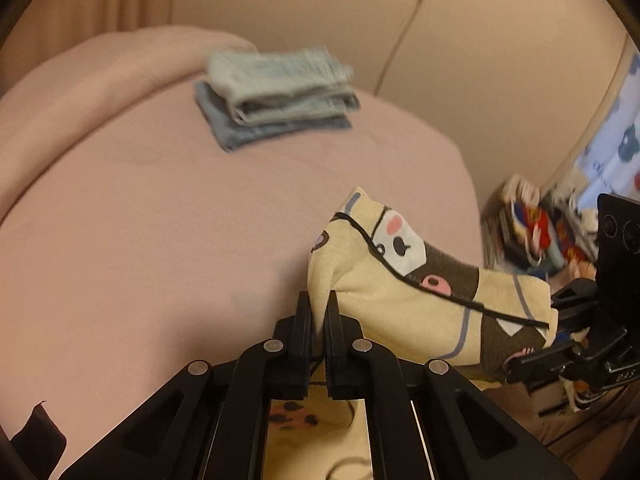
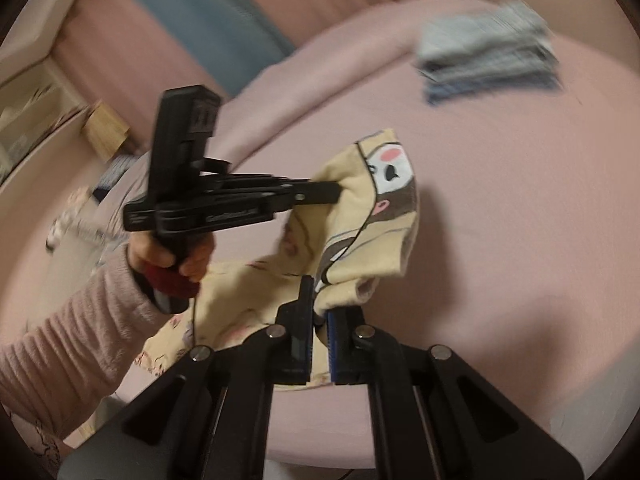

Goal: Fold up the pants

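Left tongs (image 1: 319,312) clamped tight on cloth, right tongs (image 2: 320,300) likewise pinched, left hand (image 2: 176,254) gripping its handle

Bare pink bedspread (image 1: 140,240) ahead (folded stack (image 1: 276,92) far back)

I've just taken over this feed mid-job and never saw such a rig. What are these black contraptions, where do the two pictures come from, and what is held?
There is no robot here: a person holds a black hand-held tool in each hand. Each picture comes from a fisheye camera on one tool, looking along its two fingers.

The left tool is shut on a corner of the yellow cartoon-print pants. The right tool pinches another part of the same pants, which hang lifted between them above the pink bed.

In the right camera you also see the person's left hand gripping the other tool. A stack of folded jeans lies farther back on the bed.
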`<state>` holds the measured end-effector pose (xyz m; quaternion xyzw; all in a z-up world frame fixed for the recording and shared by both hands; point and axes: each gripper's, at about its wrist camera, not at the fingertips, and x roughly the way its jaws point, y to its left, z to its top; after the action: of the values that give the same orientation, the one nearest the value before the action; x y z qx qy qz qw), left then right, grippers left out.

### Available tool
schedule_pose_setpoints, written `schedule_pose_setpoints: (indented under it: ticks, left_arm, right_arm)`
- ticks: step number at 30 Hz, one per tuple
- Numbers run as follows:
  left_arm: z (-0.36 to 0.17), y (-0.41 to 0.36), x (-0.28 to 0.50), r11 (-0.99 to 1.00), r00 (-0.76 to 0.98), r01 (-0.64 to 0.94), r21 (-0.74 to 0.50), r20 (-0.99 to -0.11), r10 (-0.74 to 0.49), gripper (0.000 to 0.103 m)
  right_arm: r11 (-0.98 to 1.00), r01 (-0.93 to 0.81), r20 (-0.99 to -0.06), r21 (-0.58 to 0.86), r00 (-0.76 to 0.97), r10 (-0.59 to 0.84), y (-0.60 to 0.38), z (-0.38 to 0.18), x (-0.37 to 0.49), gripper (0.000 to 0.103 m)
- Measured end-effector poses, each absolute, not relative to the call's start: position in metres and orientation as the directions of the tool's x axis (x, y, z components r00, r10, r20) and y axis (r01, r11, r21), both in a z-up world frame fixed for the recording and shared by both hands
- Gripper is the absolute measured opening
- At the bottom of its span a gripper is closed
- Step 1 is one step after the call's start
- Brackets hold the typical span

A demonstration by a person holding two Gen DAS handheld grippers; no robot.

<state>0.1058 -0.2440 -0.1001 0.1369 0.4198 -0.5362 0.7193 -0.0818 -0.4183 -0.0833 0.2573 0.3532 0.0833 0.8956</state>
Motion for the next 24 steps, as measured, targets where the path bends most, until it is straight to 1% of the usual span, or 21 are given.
schedule_pose_setpoints:
  ticks: [3,5,9,11,13,16,18,21,23,24]
  left_arm:
    - [-0.087,-0.204,0.113,0.431,0.12,0.866,-0.253,-0.731,-0.671,0.003]
    - [-0.087,-0.172,0.114,0.478,0.162,0.844,-0.241,-0.736,-0.657,0.003]
    - [-0.097,-0.115,0.112,0.56,0.222,0.798,-0.224,-0.754,-0.618,0.003]
    - [-0.105,-0.092,0.113,0.587,0.23,0.773,-0.241,-0.756,-0.613,0.003]
    - [-0.114,-0.07,0.113,0.606,0.236,0.751,-0.261,-0.751,-0.617,0.003]
    - [-0.133,-0.038,0.118,0.649,0.248,0.688,-0.324,-0.736,-0.63,0.003]
    - [-0.144,-0.023,0.122,0.687,0.269,0.643,-0.339,-0.74,-0.617,0.003]
    - [-0.161,0.005,0.127,0.734,0.279,0.565,-0.377,-0.749,-0.6,0.003]
    - [-0.164,0.021,0.126,0.757,0.294,0.536,-0.374,-0.758,-0.583,0.003]
    - [-0.165,0.03,0.125,0.77,0.308,0.522,-0.367,-0.761,-0.571,0.003]
  right_arm:
    - [0.883,-0.063,-0.58,0.465,0.732,0.358,-0.38,-0.059,-0.071,0.006]
    - [0.898,-0.117,-0.587,0.424,0.72,0.371,-0.354,-0.05,-0.062,0.006]
    - [0.899,-0.22,-0.61,0.379,0.671,0.421,-0.304,-0.051,-0.041,0.006]
    - [0.895,-0.274,-0.629,0.351,0.639,0.443,-0.275,-0.057,-0.029,0.006]
    - [0.905,-0.315,-0.659,0.286,0.621,0.424,-0.246,-0.064,-0.022,0.006]
    - [0.902,-0.407,-0.704,0.147,0.597,0.385,-0.192,-0.077,-0.019,0.007]
    - [0.889,-0.459,-0.742,0.006,0.594,0.311,-0.151,-0.095,-0.017,0.009]
    - [0.838,-0.524,-0.776,-0.151,0.588,0.228,-0.102,-0.126,-0.014,0.009]
    - [0.81,-0.545,-0.787,-0.218,0.589,0.184,-0.082,-0.141,-0.011,0.01]
    - [0.796,-0.56,-0.796,-0.229,0.578,0.178,-0.074,-0.148,-0.011,0.011]
